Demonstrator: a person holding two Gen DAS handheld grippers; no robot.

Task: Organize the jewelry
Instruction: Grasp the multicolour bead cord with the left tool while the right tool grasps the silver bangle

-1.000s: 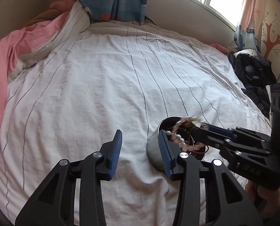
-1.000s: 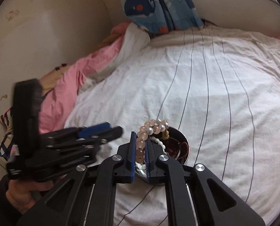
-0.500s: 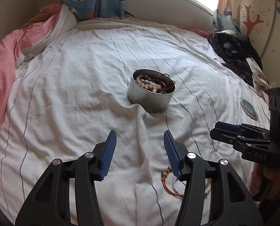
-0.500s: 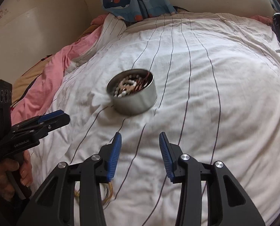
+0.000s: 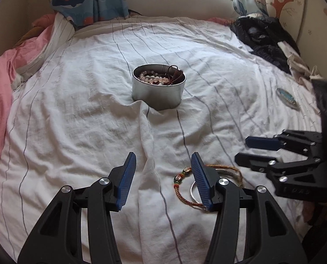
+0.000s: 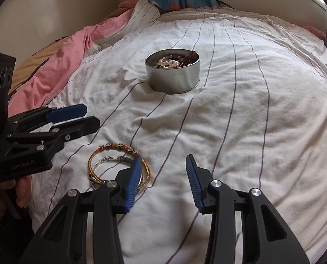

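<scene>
Both grippers, left gripper (image 5: 163,171) and right gripper (image 6: 162,176), were held half open and empty. Bracelets (image 6: 119,165) lay on the bed (image 6: 240,121) between them, at the right gripper's nine o'clock, nearer than the tin (image 6: 172,74) at twelve.

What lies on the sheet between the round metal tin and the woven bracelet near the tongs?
Only bare striped white sheet separates the round metal tin from the woven beaded bracelet; the right wrist view shows this best.
</scene>
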